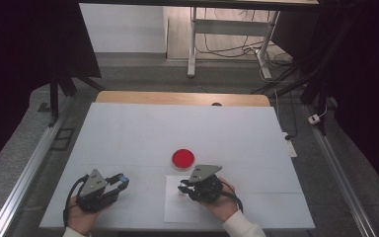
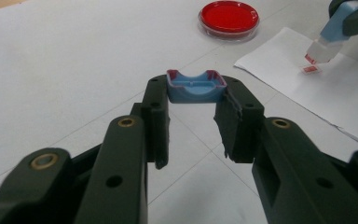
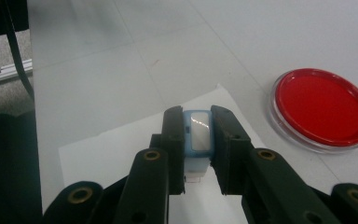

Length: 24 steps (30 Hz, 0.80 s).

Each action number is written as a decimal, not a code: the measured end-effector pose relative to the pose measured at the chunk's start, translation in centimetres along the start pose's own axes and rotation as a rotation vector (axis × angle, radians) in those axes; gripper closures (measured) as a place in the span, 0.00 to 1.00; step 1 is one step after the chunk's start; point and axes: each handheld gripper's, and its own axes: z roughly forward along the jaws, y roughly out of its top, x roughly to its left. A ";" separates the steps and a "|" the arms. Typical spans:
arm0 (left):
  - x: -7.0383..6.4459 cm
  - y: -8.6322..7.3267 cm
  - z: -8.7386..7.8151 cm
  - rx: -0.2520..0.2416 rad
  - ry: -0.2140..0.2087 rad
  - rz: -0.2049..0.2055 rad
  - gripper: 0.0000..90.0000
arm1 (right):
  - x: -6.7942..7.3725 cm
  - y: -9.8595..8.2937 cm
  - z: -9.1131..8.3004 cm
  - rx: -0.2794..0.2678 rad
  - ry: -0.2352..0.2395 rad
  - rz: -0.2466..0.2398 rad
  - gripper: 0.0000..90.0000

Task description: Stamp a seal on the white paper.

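In your left gripper view, a red mark (image 2: 310, 69) shows under the stamp (image 2: 334, 33); your right gripper (image 3: 198, 140) clamps the stamp, your left gripper (image 2: 194, 100) pinches its blue cap (image 2: 195, 87)

I'm working in what looks like a lab: a white-covered table (image 1: 128, 133), a red-filled dish (image 1: 183, 158), metal rails (image 1: 24, 173), black curtains (image 1: 24, 39) and loose floor cables (image 1: 227, 49).

A white-topped table (image 1: 128, 133) stands on grey floor (image 1: 19, 163). Dark curtains (image 1: 24, 39) flank both sides. Beyond, a white-framed desk (image 1: 227, 29) stands over loose cables (image 1: 232, 49); a metal rail (image 1: 24, 177) runs alongside.
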 end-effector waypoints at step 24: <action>-0.1 0.0 0.1 0.004 -0.003 0.004 0.72 | -2.6 -0.9 -3.4 -0.205 -0.050 0.155 0.84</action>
